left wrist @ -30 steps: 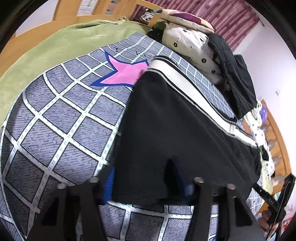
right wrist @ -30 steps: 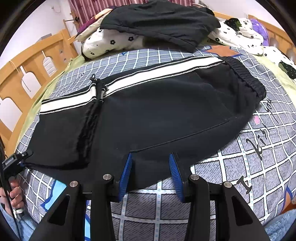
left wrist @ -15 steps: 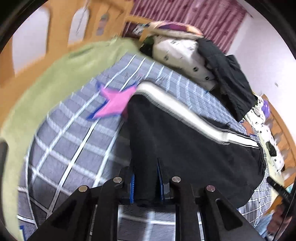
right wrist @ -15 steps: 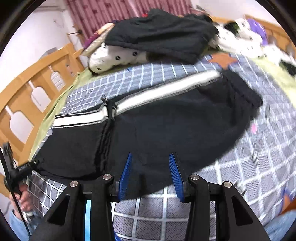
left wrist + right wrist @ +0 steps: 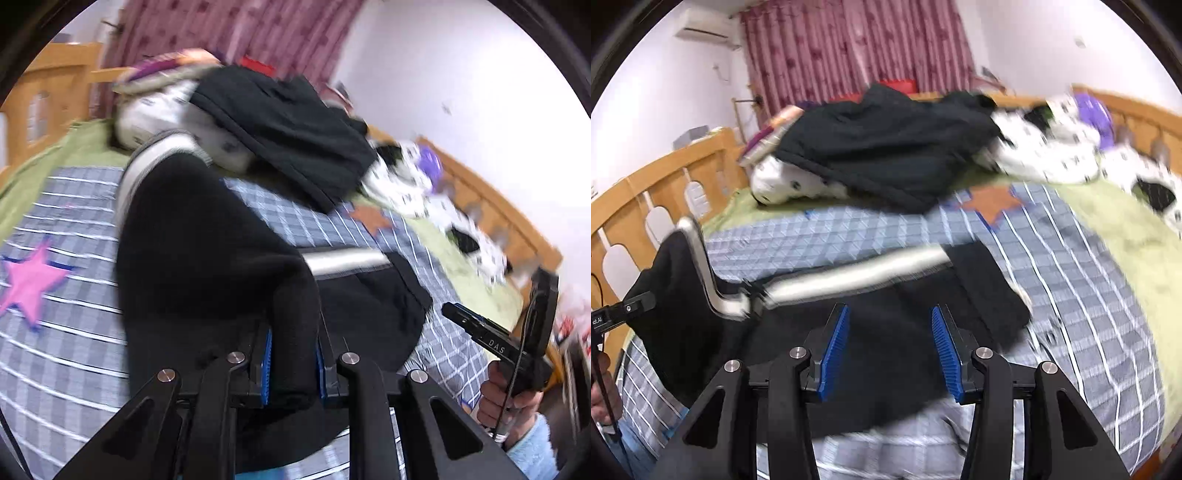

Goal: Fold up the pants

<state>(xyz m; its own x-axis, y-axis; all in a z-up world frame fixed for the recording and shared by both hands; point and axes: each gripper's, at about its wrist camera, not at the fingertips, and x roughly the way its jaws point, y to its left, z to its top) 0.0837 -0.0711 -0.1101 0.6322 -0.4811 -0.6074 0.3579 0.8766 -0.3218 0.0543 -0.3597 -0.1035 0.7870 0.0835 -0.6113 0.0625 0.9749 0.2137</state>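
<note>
The black pants [image 5: 192, 251] with a white side stripe [image 5: 857, 275] lie on the grey checked blanket [image 5: 59, 332]. My left gripper [image 5: 293, 363] is shut on a bunched fold of the pants' leg end and holds it raised, so that part hangs in a curve. In the right wrist view the lifted leg [image 5: 676, 280] stands up at the left. My right gripper [image 5: 890, 349] is open, hovering above the flat black cloth [image 5: 886, 369] near its front edge, with nothing between its blue pads [image 5: 833, 350].
A pile of black clothing [image 5: 886, 151] and white spotted bedding [image 5: 1045, 155] lies at the bed's far side. A wooden bed rail [image 5: 646, 199] runs along the left. A green sheet [image 5: 1126, 240] borders the blanket. The right gripper's handle and hand [image 5: 509, 354] show in the left view.
My left gripper shut on the pants' leg end and lifted it up and toward the waist. My right gripper rose off the cloth and stayed open.
</note>
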